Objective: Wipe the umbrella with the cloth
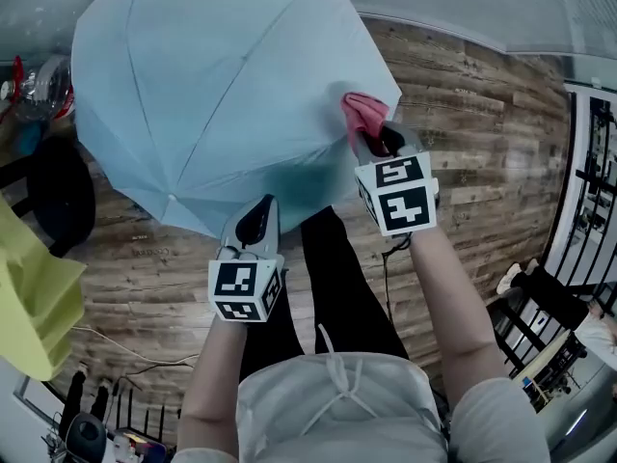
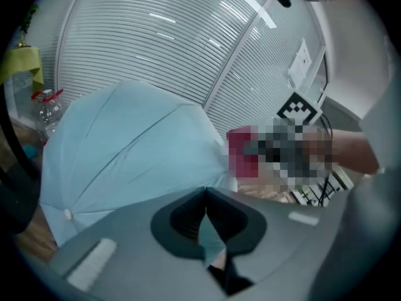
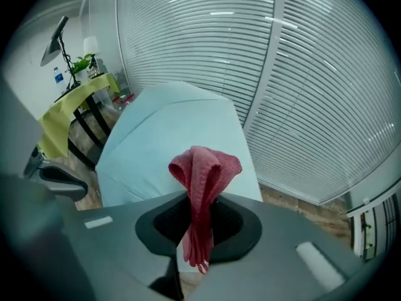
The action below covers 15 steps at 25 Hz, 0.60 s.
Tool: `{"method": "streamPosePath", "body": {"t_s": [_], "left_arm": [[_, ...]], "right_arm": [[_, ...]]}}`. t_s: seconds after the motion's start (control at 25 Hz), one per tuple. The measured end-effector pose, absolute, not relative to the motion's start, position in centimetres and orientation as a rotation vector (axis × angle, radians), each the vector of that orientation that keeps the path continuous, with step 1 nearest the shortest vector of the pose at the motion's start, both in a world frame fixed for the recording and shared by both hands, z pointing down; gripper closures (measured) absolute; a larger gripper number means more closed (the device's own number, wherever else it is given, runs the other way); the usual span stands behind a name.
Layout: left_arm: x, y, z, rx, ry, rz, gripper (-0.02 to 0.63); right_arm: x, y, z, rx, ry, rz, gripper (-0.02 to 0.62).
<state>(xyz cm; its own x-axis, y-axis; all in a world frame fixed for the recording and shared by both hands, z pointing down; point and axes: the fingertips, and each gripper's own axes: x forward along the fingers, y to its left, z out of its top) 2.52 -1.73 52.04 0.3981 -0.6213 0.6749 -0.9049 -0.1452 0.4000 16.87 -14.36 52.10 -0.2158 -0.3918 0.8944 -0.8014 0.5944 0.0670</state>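
An open light-blue umbrella [image 1: 222,85] fills the upper left of the head view, its canopy facing me. My left gripper [image 1: 258,218] is shut on the canopy's near edge; in the left gripper view a fold of blue fabric [image 2: 210,234] is pinched between the jaws. My right gripper [image 1: 384,139] is shut on a red cloth [image 1: 362,112], which touches the umbrella's right rim. In the right gripper view the cloth [image 3: 203,174] bunches up above the jaws and hangs below them, with the canopy [image 3: 169,137] just behind.
A wooden plank floor [image 1: 482,133] lies below. A yellow-covered table [image 1: 34,297] stands at left, a black stool [image 1: 60,196] and plastic bottles [image 1: 43,80] beyond it. Window blinds [image 3: 263,68] run behind the umbrella. A black rack [image 1: 593,162] and clutter sit at right.
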Motion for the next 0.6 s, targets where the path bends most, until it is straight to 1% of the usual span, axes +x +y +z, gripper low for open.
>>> {"method": "streamPosePath", "body": {"t_s": [0.24, 0.44, 0.6], "left_arm": [[-5.0, 5.0, 51.7, 1.851, -1.328, 0.469, 0.598], [-11.1, 9.4, 52.5, 1.804, -1.381, 0.457, 0.598], [-16.3, 12.8, 54.9, 1.737, -1.428, 0.448, 0.598]], "right_arm": [[5.9, -6.0, 50.8, 0.926, -1.927, 0.627, 0.532], [-2.0, -0.1, 53.4, 0.817, -1.951, 0.623, 0.532], [-8.2, 3.1, 57.0, 0.743, -1.962, 0.611, 0.532]]}}
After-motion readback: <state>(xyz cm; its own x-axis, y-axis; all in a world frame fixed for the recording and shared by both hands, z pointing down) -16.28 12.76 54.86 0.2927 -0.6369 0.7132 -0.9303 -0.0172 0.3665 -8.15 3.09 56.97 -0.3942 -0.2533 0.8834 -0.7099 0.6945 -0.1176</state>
